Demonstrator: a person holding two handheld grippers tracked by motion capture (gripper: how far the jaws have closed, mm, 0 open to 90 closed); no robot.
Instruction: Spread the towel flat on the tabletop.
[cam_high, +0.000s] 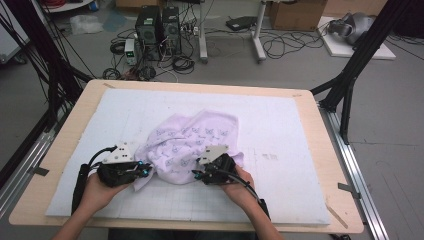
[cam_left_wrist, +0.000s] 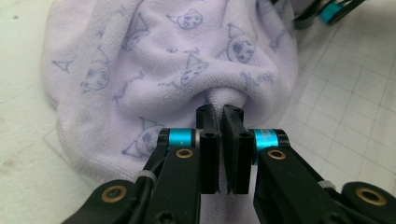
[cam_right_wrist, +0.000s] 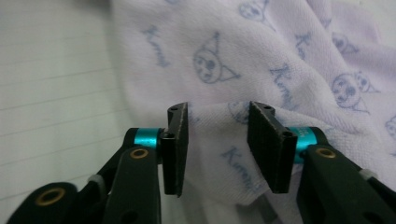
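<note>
A crumpled lilac towel (cam_high: 192, 137) with blue cartoon prints lies in the middle of the white gridded mat (cam_high: 285, 125). My left gripper (cam_high: 142, 170) is at the towel's near-left edge. In the left gripper view, the left gripper (cam_left_wrist: 220, 112) is shut on a pinched fold of the towel (cam_left_wrist: 177, 60). My right gripper (cam_high: 196, 175) is at the towel's near edge, a short way to the right of the left one. In the right gripper view, the right gripper (cam_right_wrist: 217, 109) has its jaws apart. A hem of the towel (cam_right_wrist: 261, 51) lies between them, not pressed.
The mat covers a wooden table (cam_high: 65, 145). Black frame posts (cam_high: 350, 75) stand at both sides. On the floor beyond the table are computer towers (cam_high: 157, 27), cables and boxes. The right gripper's teal-banded tip (cam_left_wrist: 327, 11) shows far off in the left gripper view.
</note>
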